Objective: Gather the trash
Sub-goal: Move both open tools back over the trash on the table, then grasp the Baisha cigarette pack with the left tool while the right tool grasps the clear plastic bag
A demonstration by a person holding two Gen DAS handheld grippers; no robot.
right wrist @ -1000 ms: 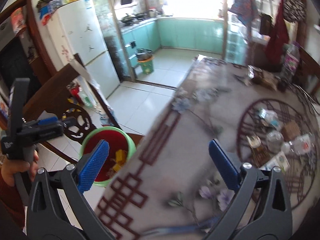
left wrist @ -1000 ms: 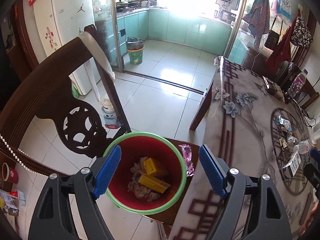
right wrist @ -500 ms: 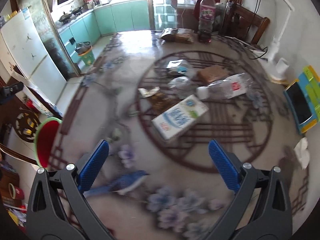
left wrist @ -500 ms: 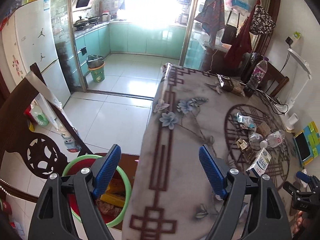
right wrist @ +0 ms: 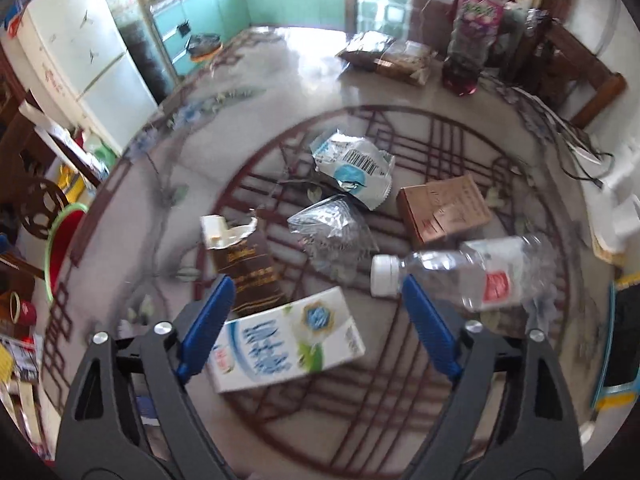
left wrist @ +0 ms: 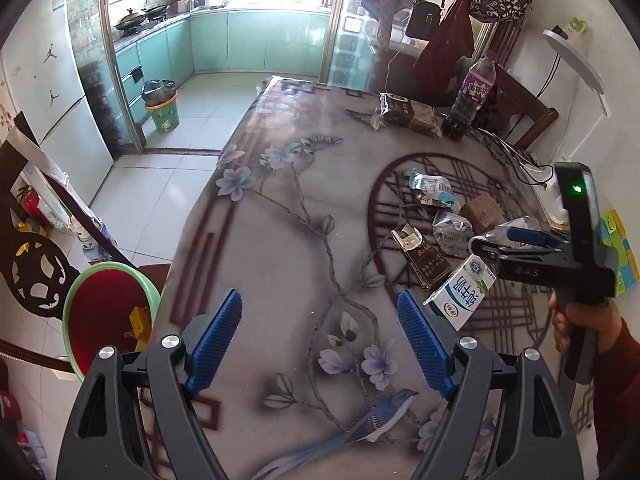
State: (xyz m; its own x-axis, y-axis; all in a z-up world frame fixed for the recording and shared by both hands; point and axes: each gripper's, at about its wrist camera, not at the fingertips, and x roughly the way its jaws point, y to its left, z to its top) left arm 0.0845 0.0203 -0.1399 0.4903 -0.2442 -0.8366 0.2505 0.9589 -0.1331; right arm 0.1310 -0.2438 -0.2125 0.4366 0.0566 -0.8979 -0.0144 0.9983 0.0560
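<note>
Trash lies on the patterned table (left wrist: 288,216): a white milk carton (right wrist: 286,346) (left wrist: 460,290), a clear plastic bottle (right wrist: 472,274), a brown torn packet (right wrist: 244,264), a crumpled clear wrapper (right wrist: 334,232), a white wrapper (right wrist: 354,166) and a brown box (right wrist: 442,208). The red bin with green rim (left wrist: 104,312) stands beside the table at the left and holds yellow scraps. My left gripper (left wrist: 320,336) is open and empty over the table's near part. My right gripper (right wrist: 316,328) is open, hovering over the milk carton; it also shows in the left wrist view (left wrist: 516,240).
A purple-labelled bottle (left wrist: 472,92) and a dark snack bag (left wrist: 408,114) stand at the table's far end. A carved wooden chair (left wrist: 36,264) is beside the bin. A cable (left wrist: 516,152) and coloured items lie at the table's right edge.
Both grippers have swung from the bin to over the table. The right gripper has come down close to the trash pile, now over the milk carton. Both stay open.
</note>
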